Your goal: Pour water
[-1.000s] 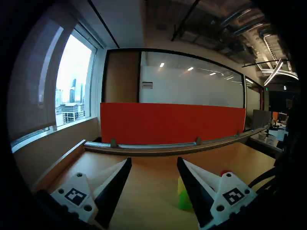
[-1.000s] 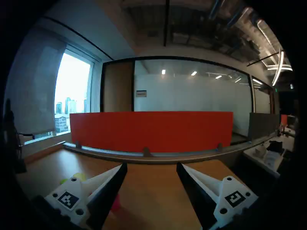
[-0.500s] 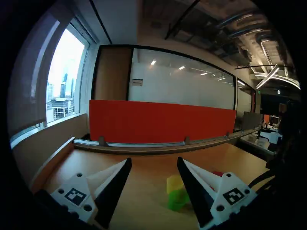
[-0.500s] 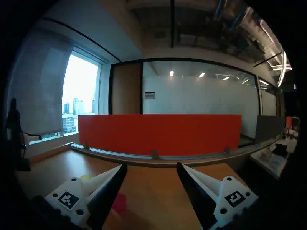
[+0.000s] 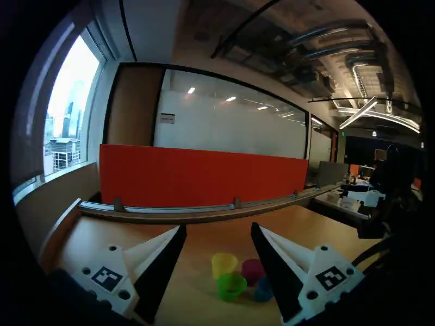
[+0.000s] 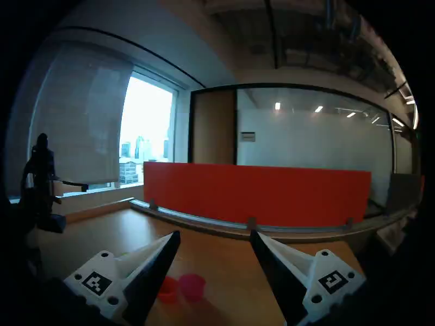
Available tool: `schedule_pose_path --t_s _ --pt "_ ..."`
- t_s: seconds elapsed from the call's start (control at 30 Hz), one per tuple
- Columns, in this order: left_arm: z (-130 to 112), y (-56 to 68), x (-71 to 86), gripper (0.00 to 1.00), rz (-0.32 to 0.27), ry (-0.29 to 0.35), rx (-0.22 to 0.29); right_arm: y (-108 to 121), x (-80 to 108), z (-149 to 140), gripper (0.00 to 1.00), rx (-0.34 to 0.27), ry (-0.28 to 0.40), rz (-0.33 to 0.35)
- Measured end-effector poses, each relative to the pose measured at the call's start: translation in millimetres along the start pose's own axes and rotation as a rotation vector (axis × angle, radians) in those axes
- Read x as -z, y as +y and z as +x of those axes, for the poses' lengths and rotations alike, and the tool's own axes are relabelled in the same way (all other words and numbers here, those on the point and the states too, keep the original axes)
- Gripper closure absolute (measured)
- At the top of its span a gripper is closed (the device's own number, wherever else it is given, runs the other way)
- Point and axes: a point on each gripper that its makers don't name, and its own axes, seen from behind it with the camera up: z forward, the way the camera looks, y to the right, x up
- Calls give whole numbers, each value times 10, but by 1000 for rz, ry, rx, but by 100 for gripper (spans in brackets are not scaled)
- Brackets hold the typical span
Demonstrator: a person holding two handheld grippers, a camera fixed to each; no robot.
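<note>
In the left gripper view, several small plastic cups stand bunched together on the wooden desk point(image 5: 109, 239): a yellow cup point(image 5: 224, 264), a green cup point(image 5: 231, 286), a magenta cup point(image 5: 253, 270) and a blue cup point(image 5: 263, 290) partly behind the right finger. My left gripper point(image 5: 218, 233) hangs open above and short of them, holding nothing. In the right gripper view, a magenta cup point(image 6: 192, 286) and a red cup point(image 6: 168, 288) sit low between the fingers of my right gripper point(image 6: 214, 239), which is open with nothing in it.
An orange divider panel point(image 5: 201, 174) with a metal rail runs along the desk's far edge. A window point(image 6: 147, 136) lies to the left. A dark stand point(image 6: 43, 190) rises at the desk's left side in the right gripper view. More desks point(image 5: 353, 198) lie at far right.
Both views have swung and tipped down. In the left gripper view the cups came from behind the right finger into the gap. In the right gripper view the magenta and red cups came into sight.
</note>
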Motion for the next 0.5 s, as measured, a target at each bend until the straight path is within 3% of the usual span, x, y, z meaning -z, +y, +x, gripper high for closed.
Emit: schedule_pose_path --t_s 0.2,0.5 --pt "35 183 -17 13 -103 4 40 -262 -7 -7 1 -31 -20 110" --pt "-54 174 -57 13 -124 -24 8 -399 -49 -11 1 -14 -31 160"
